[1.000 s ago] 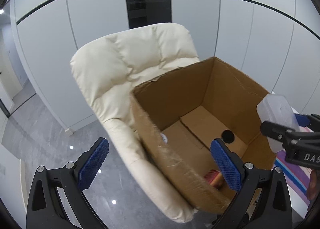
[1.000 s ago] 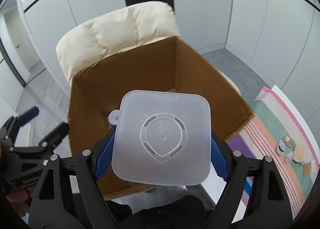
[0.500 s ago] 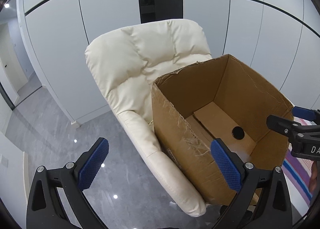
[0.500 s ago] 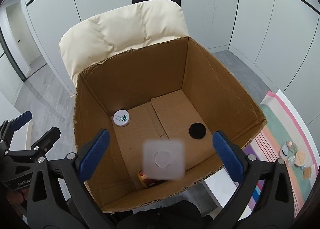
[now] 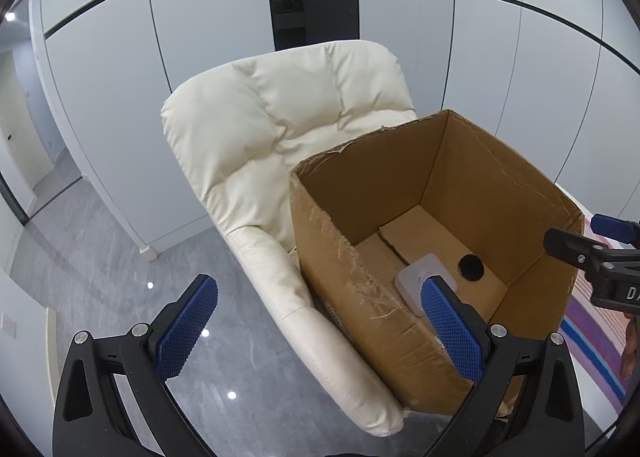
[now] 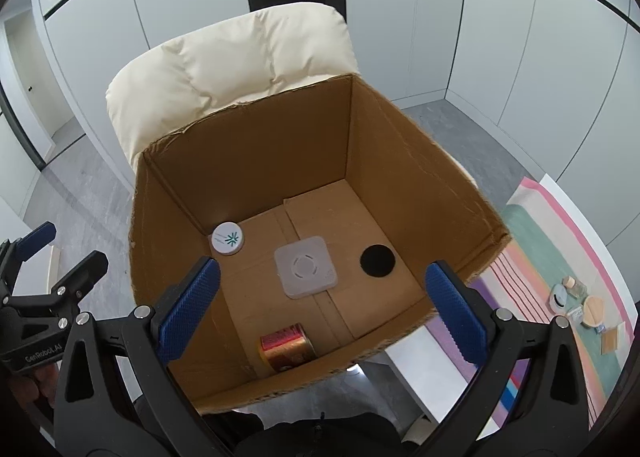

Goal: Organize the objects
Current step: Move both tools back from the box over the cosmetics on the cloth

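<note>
An open cardboard box (image 6: pixel 400 161) stands on a cream armchair (image 6: pixel 240 61). On its floor lie a frosted square plastic container (image 6: pixel 305 267), a white round lid with a green mark (image 6: pixel 227 239), a black disc (image 6: pixel 377 260) and a red and gold can (image 6: pixel 287 346). My right gripper (image 6: pixel 324 303) is open and empty above the box's near edge. My left gripper (image 5: pixel 320 331) is open and empty, left of the box (image 5: pixel 472 161) and over the chair arm. The container (image 5: pixel 420 281) also shows in the left wrist view.
A striped mat (image 6: pixel 560 257) lies on a white surface to the right, with several small items (image 6: pixel 584 305) on it. Grey tiled floor (image 5: pixel 100 257) lies left of the chair. White wall panels stand behind.
My right gripper opened and let go of the frosted container, which fell and now rests on the box floor. My left gripper drew back to the left.
</note>
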